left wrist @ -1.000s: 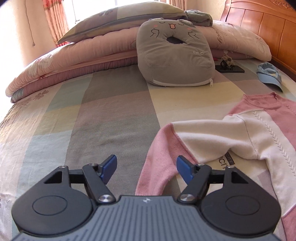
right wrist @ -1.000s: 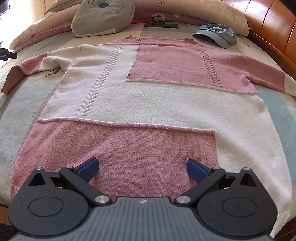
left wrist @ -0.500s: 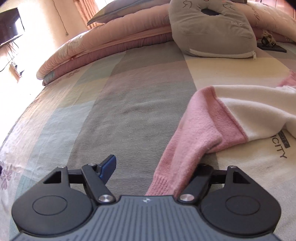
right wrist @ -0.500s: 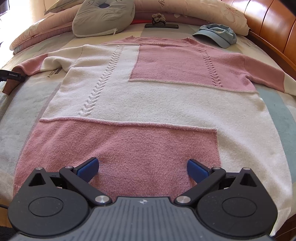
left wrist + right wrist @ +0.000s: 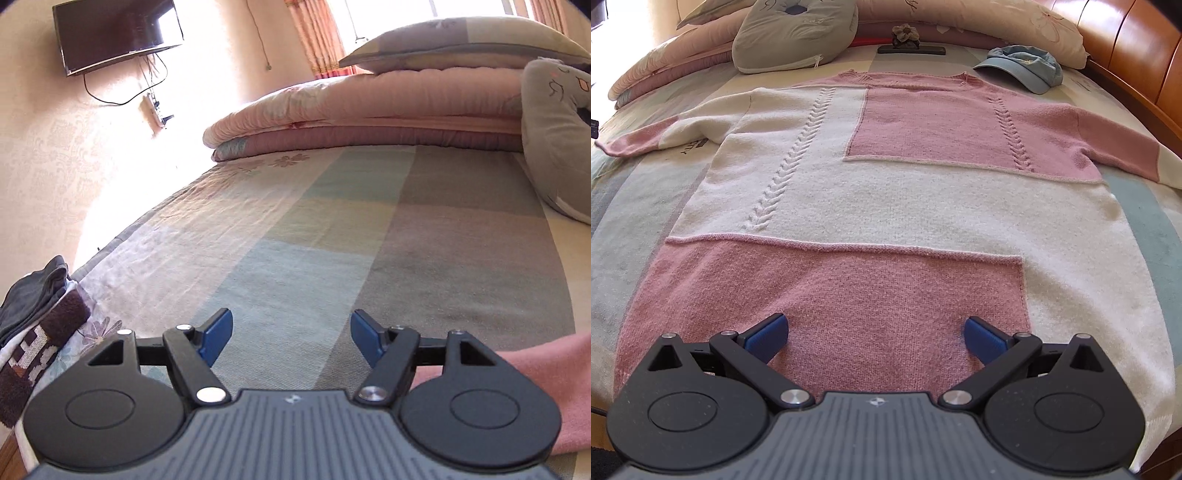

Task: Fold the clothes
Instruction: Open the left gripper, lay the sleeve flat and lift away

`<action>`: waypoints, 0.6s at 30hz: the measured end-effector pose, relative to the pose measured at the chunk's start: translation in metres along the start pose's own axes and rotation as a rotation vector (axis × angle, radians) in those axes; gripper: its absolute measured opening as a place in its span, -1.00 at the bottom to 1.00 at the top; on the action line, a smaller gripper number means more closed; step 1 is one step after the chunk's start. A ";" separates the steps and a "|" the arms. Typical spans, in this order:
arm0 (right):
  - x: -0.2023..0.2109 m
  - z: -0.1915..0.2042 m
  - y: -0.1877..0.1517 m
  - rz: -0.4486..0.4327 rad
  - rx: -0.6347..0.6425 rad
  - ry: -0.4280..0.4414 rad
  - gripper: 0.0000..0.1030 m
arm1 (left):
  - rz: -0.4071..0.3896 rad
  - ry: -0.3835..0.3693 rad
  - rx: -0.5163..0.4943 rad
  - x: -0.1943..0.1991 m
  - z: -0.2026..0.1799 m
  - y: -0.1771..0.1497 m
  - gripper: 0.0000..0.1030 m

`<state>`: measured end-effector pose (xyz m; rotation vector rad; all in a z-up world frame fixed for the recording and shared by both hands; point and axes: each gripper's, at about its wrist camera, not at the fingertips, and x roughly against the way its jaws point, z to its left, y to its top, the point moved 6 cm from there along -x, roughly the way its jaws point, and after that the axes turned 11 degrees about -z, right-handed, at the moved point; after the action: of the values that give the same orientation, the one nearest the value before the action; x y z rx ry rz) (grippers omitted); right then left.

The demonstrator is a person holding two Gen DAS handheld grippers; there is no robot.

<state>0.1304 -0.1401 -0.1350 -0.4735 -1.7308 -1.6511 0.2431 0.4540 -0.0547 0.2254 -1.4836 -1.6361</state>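
Nearest in the right wrist view, the right claw [image 5: 874,334] hangs released over the sweater's near pink hem, its blue pads [image 5: 766,334] wide apart with nothing between them but knit below. The sweater [image 5: 905,206] lies flat and face up on the bed [image 5: 613,206], hem near, collar far, both sleeves spread out to the sides (the left sleeve ends in a pink cuff close to the bed's left edge). Beyond the collar, a blue cap [image 5: 1025,68] sits far right, a dark flat object with a small ornament on it [image 5: 910,46] lies at the middle, and a grey cushion [image 5: 796,35] leans far left against the folded bedding. A wooden headboard [image 5: 1137,59] runs along the right.

In the left wrist view, the left claw [image 5: 291,336] is closing with only striped bedsheet [image 5: 332,240] between its pads; it grips nothing. A pink sleeve [image 5: 554,373] lies just right of it, partly hidden behind the claw's body. A folded brown-patterned pile [image 5: 40,339] sits at the near left edge. Farther off are the stacked quilt [image 5: 369,110], a pillow [image 5: 461,44] on top, and a wall-mounted TV [image 5: 114,31].
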 end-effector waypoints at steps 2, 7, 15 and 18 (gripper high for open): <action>-0.001 0.001 0.000 0.000 0.005 -0.003 1.00 | 0.026 -0.006 0.019 -0.001 0.005 -0.003 0.37; -0.001 0.002 0.000 0.000 0.012 -0.004 1.00 | 0.145 -0.227 0.092 0.008 -0.023 -0.028 0.37; -0.001 0.001 0.000 -0.001 0.010 -0.002 1.00 | 0.297 -0.492 0.248 0.033 -0.074 -0.061 0.41; -0.001 0.001 -0.001 -0.003 0.011 0.000 1.00 | 0.308 -0.495 0.240 0.038 -0.082 -0.066 0.40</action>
<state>0.1302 -0.1389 -0.1362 -0.4661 -1.7407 -1.6433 0.2428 0.3620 -0.1186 -0.2891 -1.9766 -1.3146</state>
